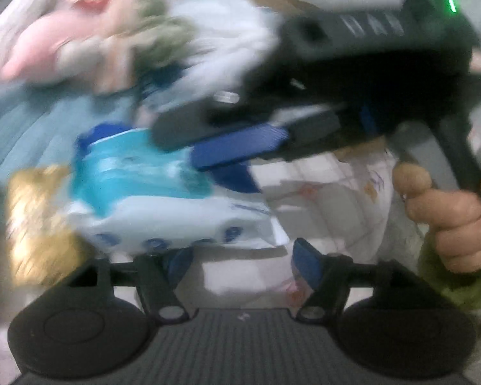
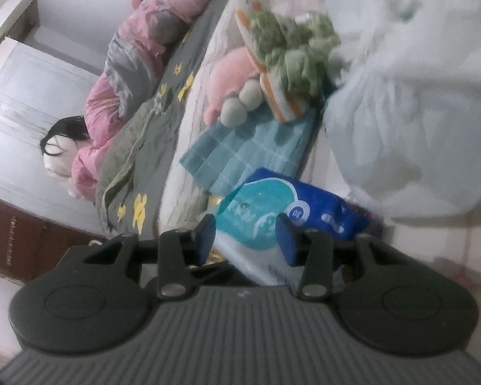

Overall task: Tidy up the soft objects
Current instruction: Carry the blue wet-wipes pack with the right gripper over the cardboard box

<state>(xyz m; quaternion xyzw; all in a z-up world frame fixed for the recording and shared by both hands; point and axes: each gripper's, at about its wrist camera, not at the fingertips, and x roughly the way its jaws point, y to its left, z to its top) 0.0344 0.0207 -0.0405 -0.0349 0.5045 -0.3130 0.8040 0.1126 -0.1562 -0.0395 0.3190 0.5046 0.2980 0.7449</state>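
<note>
The soft blue-and-white plastic pack (image 2: 272, 215) lies at the bed's edge, its long axis running left-right. The right gripper (image 2: 247, 237) has its jaws clamped on the pack's near end; the left gripper (image 1: 243, 256), just beside it, has jaws apart and empty.

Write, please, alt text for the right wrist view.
The right gripper holds a blue and teal plastic pack between its blue pads, on a cluttered bed. Behind it lie a teal checked towel, a pink plush toy and a large white bag.
</note>
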